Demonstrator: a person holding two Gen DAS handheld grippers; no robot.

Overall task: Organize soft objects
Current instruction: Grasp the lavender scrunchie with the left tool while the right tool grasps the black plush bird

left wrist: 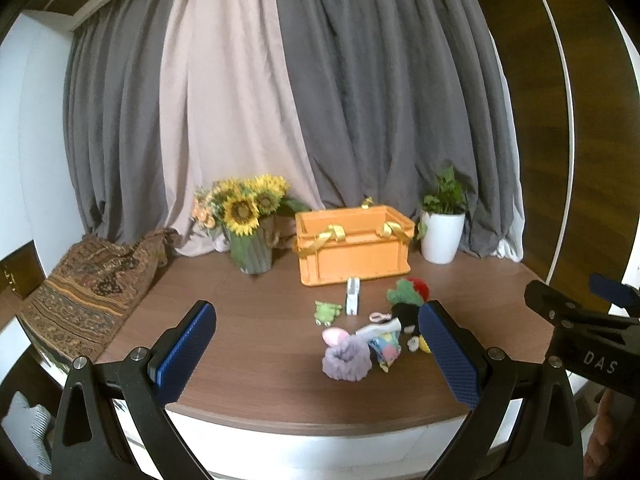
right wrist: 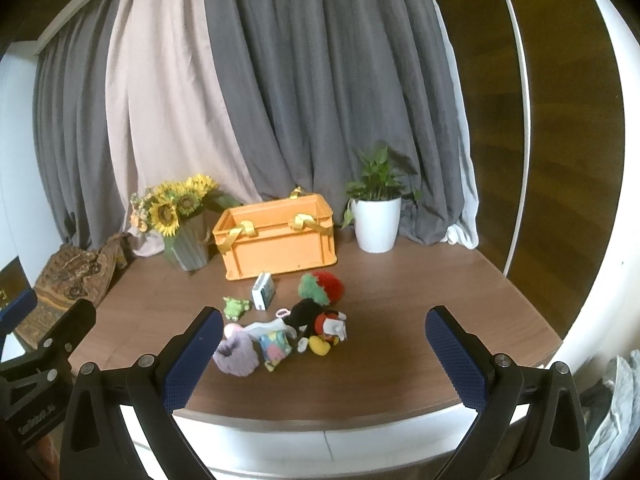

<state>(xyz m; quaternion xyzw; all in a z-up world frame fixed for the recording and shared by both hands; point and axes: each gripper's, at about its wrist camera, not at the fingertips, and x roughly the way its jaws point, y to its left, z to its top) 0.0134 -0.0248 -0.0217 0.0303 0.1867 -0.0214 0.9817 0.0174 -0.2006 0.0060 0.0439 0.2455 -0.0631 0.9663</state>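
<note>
Jaws on both the left gripper [left wrist: 320, 354] and right gripper [right wrist: 324, 358] stand wide apart and hold nothing, hanging back over the near edge of the table [right wrist: 460, 312]. The soft toys [right wrist: 280, 332] lie clustered mid-table, loose and touching, likely awaiting sorting. Behind them sits the orange crate [right wrist: 280, 248], open-topped, probably their destination. A sunflower vase [right wrist: 188, 248] and potted plant [right wrist: 376, 224] flank it.

A lived-in home room, by the look of it. Floor-length grey and beige curtains [right wrist: 280, 92] hang behind a wood-topped desk [right wrist: 420, 300]. In front of the curtains stand a vase of sunflowers [right wrist: 176, 212] and a white potted plant [right wrist: 378, 216], with a patterned throw [left wrist: 88, 292] left of the sunflowers.
</note>
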